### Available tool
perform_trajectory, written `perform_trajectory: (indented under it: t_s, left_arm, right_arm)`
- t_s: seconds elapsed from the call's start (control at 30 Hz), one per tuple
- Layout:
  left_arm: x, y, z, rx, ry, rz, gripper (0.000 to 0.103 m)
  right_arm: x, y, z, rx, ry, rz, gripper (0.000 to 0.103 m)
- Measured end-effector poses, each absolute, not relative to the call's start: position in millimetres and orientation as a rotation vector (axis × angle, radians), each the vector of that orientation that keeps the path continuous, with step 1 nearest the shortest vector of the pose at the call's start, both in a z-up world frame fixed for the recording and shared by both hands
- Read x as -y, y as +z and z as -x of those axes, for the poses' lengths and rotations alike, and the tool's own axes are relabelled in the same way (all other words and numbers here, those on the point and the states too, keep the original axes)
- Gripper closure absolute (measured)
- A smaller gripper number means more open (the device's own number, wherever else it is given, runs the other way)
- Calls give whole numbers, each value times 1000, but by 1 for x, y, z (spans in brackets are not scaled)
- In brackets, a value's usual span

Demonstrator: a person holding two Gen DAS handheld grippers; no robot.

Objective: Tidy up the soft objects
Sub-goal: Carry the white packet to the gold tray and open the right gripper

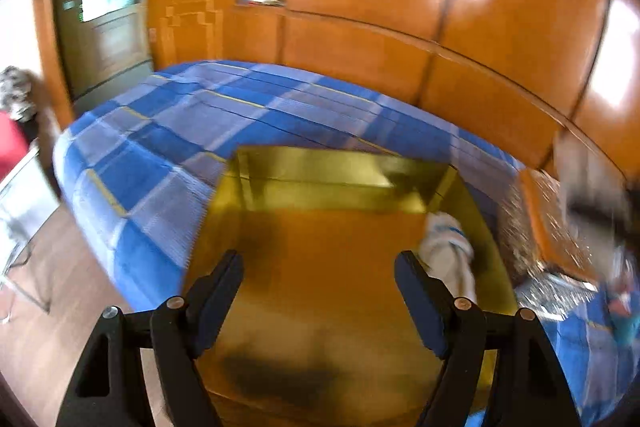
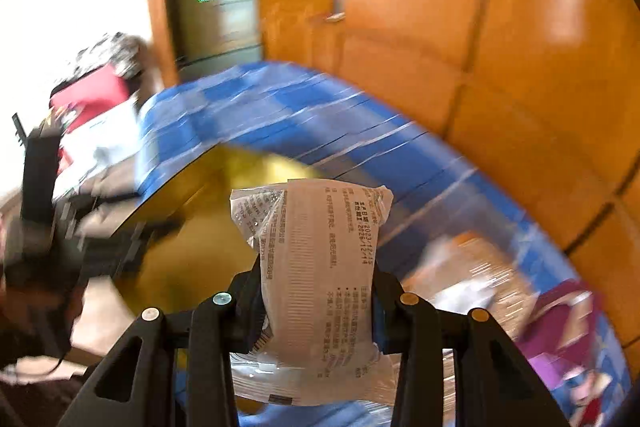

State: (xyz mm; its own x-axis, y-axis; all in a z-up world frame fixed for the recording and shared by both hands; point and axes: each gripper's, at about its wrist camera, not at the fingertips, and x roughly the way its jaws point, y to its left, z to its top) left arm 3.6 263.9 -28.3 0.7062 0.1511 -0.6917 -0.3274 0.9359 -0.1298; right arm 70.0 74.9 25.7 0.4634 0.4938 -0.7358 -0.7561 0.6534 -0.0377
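Note:
My right gripper (image 2: 316, 279) is shut on a white printed soft pack (image 2: 316, 251), held upright in the air over the edge of a shiny gold box (image 2: 192, 211). My left gripper (image 1: 320, 267) is open and empty, hovering over the gold box (image 1: 320, 187), which lies on a blue checked bedspread (image 1: 180, 131). A white soft item with blue marks (image 1: 448, 251) lies inside the box by its right wall, just beyond my right finger. The other gripper shows blurred at the right edge of the left wrist view.
Orange and glittery packets (image 1: 548, 227) lie on the bed right of the box. Purple and orange soft things (image 2: 560, 311) lie blurred on the bed (image 2: 360, 131). An orange wooden wall (image 1: 440, 7) stands behind the bed. A red item (image 2: 92, 95) is at the left.

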Motion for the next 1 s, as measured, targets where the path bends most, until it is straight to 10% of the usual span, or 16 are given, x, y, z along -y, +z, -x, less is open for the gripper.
perform_trajectory:
  t_s: [0.47, 1.0]
  left_arm:
    - [-263, -21, 1, -690, 303, 204, 18]
    - [-243, -20, 3, -680, 275, 154, 16]
  right_arm:
    - [-115, -60, -33, -877, 738, 465, 54]
    - [-72, -21, -19, -729, 635, 375, 48]
